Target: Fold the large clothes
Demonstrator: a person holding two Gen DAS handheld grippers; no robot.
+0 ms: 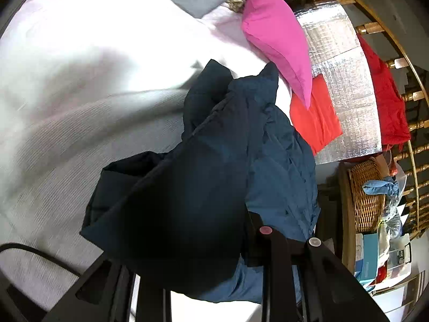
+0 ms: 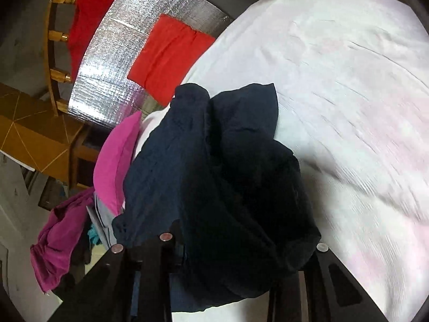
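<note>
While the navy garment (image 1: pixel 203 166) hangs bunched above the white bed sheet (image 1: pixel 80 67), the left tool (image 1: pixel 214 281) is clamped on its fabric, which drapes over both fingers. The right tool (image 2: pixel 222 263) is likewise clamped on the same garment (image 2: pixel 214 174). A pink pillow (image 1: pixel 276 35) and a folded red cloth (image 1: pixel 313 118) lie beyond it.

Pink pillow (image 1: pixel 276 37), silver foil mat (image 1: pixel 346 80), wicker basket (image 1: pixel 367 193), white bedsheet (image 2: pixel 348 80)

Navy garment (image 1: pixel 203 161), pale pink sheet (image 2: pixel 348 94), magenta pillow (image 1: pixel 276 35), orange-red cloth (image 2: pixel 166 56).
</note>
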